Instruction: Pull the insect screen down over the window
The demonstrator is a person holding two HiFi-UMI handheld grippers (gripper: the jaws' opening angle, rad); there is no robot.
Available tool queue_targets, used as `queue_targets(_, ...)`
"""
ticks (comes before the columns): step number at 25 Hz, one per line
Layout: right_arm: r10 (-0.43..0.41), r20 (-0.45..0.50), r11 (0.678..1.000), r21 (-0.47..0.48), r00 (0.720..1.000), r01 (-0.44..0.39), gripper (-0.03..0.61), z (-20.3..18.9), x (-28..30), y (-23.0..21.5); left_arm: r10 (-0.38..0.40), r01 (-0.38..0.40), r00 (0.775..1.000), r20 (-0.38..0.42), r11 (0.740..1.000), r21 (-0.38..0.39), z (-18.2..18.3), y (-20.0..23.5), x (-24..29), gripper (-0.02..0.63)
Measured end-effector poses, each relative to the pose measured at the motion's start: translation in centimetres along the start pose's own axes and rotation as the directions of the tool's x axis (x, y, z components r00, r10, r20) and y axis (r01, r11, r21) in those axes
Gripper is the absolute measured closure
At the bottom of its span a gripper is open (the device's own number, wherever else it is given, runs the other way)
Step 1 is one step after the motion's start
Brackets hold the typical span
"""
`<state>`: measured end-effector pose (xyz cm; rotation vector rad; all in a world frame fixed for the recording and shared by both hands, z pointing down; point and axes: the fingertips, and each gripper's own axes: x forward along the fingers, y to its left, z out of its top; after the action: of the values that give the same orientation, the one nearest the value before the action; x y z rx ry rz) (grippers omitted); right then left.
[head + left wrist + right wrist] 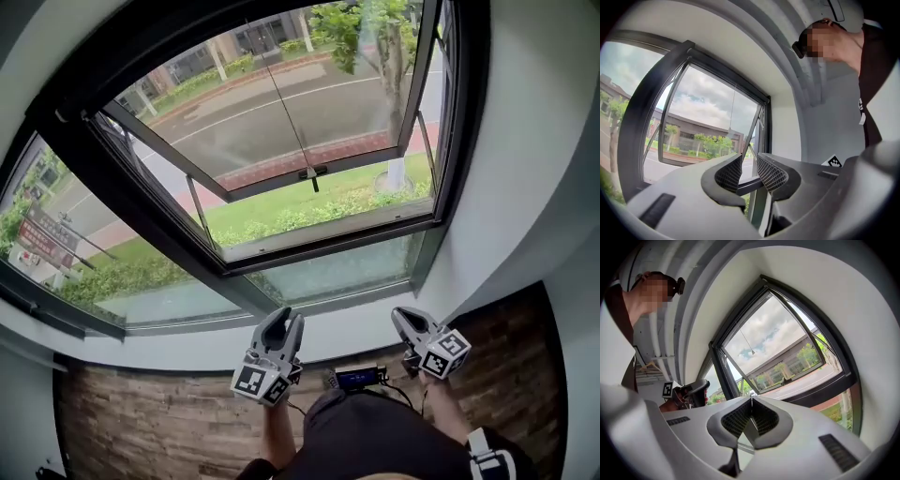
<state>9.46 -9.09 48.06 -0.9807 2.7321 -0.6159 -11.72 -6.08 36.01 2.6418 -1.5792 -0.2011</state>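
My left gripper sits low, jaws partly apart and empty; my right gripper is closed on nothing. Beyond, a thin pull cord dangles down the middle of the window to a small handle. The insect screen is out of sight, probably rolled up above. It's likely light, flimsy mesh, so I'd pinch the stiff handle.

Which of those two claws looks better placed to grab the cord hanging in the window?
Probably left. The left claw is open and sits almost under the pull cord; the right claw is shut and farther to the side.
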Motion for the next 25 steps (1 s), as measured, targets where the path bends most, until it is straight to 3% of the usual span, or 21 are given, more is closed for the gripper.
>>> queue_targets(6, -0.044, 0.060, 0.998, -0.052, 0.997, 0.047, 0.572, 4.4, 4.5, -0.8, -0.026, 0.026, 0.992, 0.120, 1.000, 0.006, 3.1, 4.8, 4.0, 0.520)
queue_targets(9, -0.103, 0.064, 0.993, -0.048, 0.993, 0.106, 0.572, 5.2, 5.8, -1.2, -0.043, 0.045, 0.991, 0.130, 0.999, -0.020, 3.3, 6.7, 4.6, 0.518)
queue_targets(14, -0.160, 0.021, 0.986, -0.048, 0.987, 0.160, 0.572, 4.6, 8.2, -0.4, -0.019, 0.029, 0.992, 0.123, 0.997, -0.078, 3.4, 10.7, 4.5, 0.518)
queue_targets(20, -0.230, -0.026, 0.973, -0.032, 0.973, 0.229, 0.572, 2.5, 7.8, 0.7, 0.004, 0.021, 0.994, 0.108, 0.974, -0.225, 1.0, 14.3, 5.0, 0.520)
queue_targets(25, -0.256, -0.038, 0.967, -0.015, 0.966, 0.256, 0.572, 1.9, 9.8, 0.0, 0.029, 0.001, 0.988, 0.151, 0.981, -0.196, 3.1, 16.5, 4.6, 0.529)
